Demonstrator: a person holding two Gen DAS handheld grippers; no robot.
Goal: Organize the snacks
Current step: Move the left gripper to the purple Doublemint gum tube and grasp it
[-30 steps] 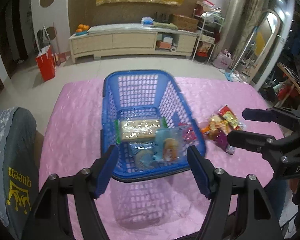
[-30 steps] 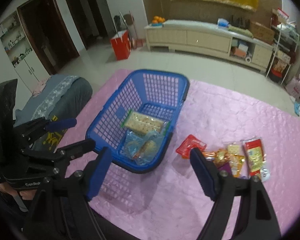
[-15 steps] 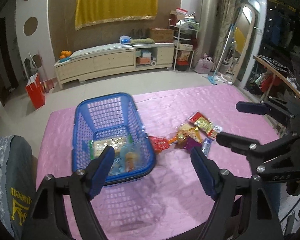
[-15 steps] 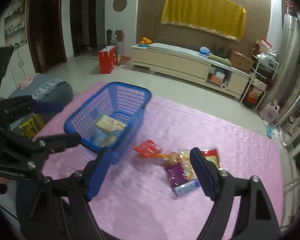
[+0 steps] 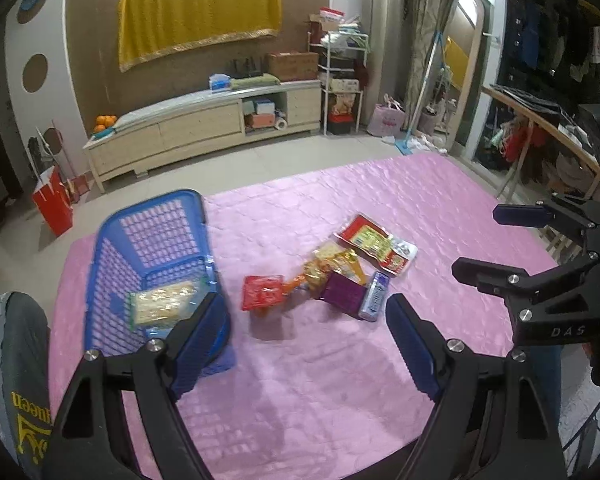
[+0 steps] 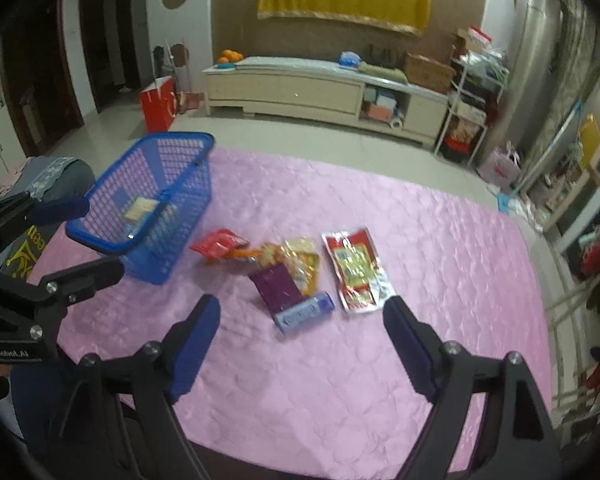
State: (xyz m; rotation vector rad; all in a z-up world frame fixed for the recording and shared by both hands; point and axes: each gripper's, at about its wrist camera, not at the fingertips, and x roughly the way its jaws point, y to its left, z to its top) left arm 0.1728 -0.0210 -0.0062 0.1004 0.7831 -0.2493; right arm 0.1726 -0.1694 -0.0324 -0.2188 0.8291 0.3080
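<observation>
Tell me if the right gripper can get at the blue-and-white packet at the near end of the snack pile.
Probably yes: the right gripper is open and empty, the blue-and-white packet lies just ahead, and nothing sits between them.

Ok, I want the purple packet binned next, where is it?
The purple packet lies on the pink cloth, right of the blue basket, between the yellow snack bag and the blue-white packet.
</observation>
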